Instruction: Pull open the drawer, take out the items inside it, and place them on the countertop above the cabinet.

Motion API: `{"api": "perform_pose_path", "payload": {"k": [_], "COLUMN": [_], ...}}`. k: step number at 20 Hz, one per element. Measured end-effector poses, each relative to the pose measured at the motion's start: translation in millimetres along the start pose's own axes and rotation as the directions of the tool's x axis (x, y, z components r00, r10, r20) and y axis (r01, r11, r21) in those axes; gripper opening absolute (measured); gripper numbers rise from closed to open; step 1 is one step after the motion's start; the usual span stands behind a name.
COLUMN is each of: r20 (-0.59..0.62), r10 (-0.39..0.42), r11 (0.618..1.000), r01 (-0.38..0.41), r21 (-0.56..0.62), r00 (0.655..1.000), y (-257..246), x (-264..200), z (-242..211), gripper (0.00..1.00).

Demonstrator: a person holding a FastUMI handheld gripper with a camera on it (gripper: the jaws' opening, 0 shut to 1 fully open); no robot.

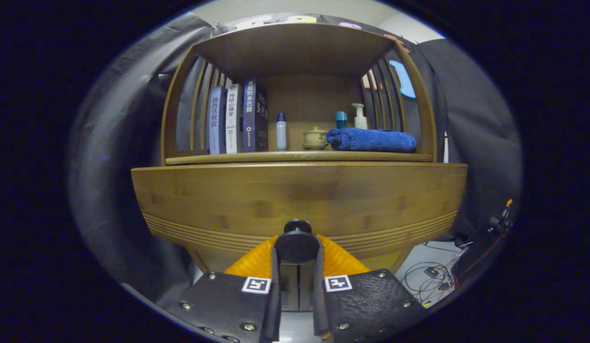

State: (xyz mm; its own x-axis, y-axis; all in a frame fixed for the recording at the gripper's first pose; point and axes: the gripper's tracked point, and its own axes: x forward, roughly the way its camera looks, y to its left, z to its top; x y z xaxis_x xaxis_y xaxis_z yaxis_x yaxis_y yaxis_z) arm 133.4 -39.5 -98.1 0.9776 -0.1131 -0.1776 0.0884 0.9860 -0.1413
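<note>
The claw (297,257) is right up against the front of a wooden cabinet (180,200). Its two fingers (275,276) stand close together, one on each side of a round dark knob (297,245). The knob sits between the fingertips, and both fingers look like they are pressing on it. The spot where they meet the knob is partly hidden by the knob's own round face, so the squeeze is likely but not plain to see. Only a thin gap shows between the fingers lower down.

The knob sticks out from the drawer (299,195), which is the wide wooden front just beyond the fingers. The drawer front has a few thin grooves along its lower part. It looks flush with the cabinet, so it seems closed, and nothing inside it can be seen.

Above the drawer is the countertop (299,156), a flat wooden ledge with slatted sides and a roof over it. On it stand three books (237,119), upright and touching each other. Near them is a small white bottle (281,131). Next comes a little lidded cup (315,136), then a folded blue towel (371,140). Behind the towel stand a pump bottle (359,116) and a bottle with a teal cap (341,119).
</note>
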Motion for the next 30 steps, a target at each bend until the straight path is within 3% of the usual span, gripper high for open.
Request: {"api": "perform_pose_path", "payload": {"k": [11,30], "r20": [-0.022,-0.035], "r10": [0.037,0.055], "r11": [0.999,0.998], "r01": [-0.037,-0.056], "r21": [0.01,-0.005], "r00": [0.999,0.998], "y": [-7,-11], "x": [-85,-108], "z": [-15,-32], "gripper": [0.27,0.27]}}
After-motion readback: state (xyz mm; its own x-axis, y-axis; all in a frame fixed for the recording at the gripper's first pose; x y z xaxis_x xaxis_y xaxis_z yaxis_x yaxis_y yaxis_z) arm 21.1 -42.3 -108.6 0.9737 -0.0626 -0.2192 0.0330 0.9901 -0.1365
